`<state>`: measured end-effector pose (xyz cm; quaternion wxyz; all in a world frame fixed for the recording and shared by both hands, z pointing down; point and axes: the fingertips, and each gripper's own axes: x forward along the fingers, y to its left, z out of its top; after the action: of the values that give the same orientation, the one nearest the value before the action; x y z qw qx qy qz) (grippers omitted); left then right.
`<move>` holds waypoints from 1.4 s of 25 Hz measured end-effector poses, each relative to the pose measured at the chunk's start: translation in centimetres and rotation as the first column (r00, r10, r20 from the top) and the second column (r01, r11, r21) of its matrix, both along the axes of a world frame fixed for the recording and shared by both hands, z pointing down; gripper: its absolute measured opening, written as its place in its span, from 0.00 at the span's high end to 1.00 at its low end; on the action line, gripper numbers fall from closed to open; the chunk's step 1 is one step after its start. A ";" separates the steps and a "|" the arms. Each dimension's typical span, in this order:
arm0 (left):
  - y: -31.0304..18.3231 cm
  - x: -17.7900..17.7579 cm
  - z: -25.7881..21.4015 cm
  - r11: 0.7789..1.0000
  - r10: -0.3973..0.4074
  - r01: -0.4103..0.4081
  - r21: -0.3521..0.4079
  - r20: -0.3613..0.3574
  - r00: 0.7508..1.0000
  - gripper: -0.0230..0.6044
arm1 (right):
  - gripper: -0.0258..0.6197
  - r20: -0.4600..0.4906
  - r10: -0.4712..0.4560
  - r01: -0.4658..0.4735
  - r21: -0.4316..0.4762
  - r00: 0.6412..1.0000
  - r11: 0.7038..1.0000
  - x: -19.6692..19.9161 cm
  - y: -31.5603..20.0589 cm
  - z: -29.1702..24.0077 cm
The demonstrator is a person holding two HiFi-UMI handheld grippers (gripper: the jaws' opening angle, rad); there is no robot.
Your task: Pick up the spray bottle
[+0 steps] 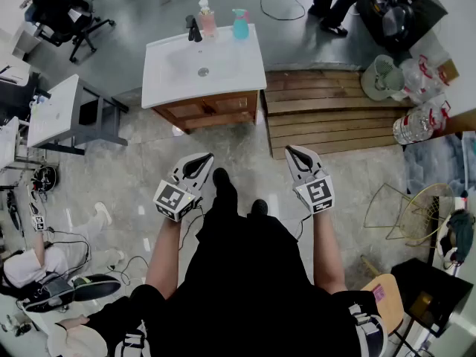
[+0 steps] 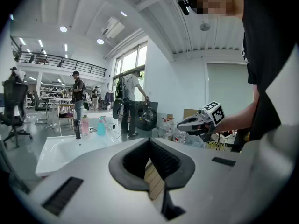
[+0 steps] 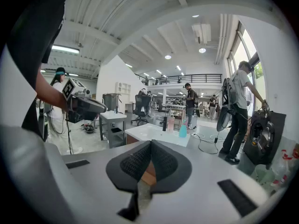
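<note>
Left claw (image 1: 202, 159) clenched, nothing in it. Right claw (image 1: 294, 152) likewise clenched, empty. Both held over floor, well short of white sink desk (image 1: 223, 69). Teal spray bottle (image 1: 240, 24) upright at desk's far edge, just right of pink bottle (image 1: 207, 21).

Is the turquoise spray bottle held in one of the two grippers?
No, the spray bottle stands on the back edge of the white sink top, far from the left gripper and the right gripper.
</note>
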<state>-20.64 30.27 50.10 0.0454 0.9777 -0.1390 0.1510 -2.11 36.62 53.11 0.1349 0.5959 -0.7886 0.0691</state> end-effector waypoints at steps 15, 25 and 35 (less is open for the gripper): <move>8.7 0.9 -0.3 0.999 -0.041 0.041 0.000 -0.045 0.998 0.93 | 0.94 0.021 -0.022 0.022 0.000 1.000 1.000 0.9 8.7 0.9; 7.8 1.5 -0.5 0.999 -0.040 0.041 0.008 -0.060 0.997 0.93 | 0.93 0.010 -0.010 0.010 -0.008 1.000 1.000 1.9 8.2 0.7; 3.9 1.8 -0.9 0.999 -0.046 0.048 0.017 -0.065 0.997 0.93 | 0.94 0.001 -0.003 0.003 -0.027 1.000 1.000 2.3 5.1 0.6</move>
<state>-18.84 34.17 49.25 0.0441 0.9789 -0.1617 0.1166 0.17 41.73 53.69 0.1425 0.5927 -0.7887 0.0797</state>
